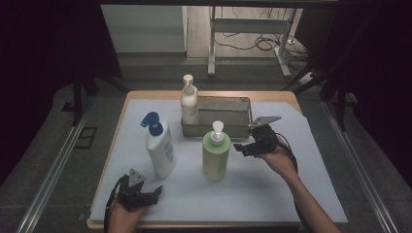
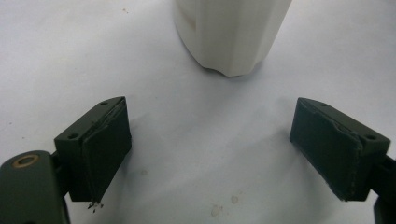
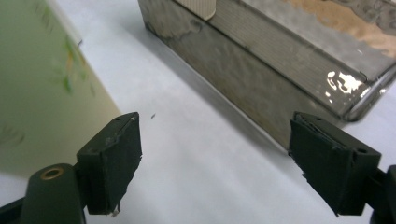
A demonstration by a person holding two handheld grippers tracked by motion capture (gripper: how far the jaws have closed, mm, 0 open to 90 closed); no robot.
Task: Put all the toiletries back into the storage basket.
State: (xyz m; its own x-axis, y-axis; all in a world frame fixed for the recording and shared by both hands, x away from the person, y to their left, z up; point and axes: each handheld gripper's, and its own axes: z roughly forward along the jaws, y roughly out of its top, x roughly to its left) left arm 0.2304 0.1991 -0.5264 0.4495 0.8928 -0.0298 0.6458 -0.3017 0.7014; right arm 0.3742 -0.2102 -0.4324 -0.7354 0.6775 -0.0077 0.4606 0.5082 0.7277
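Covering the table (image 1: 286, 97): white sheet (image 1: 272, 189).

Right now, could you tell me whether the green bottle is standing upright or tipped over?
Upright: the green bottle stands on its base on the table, white pump on top.
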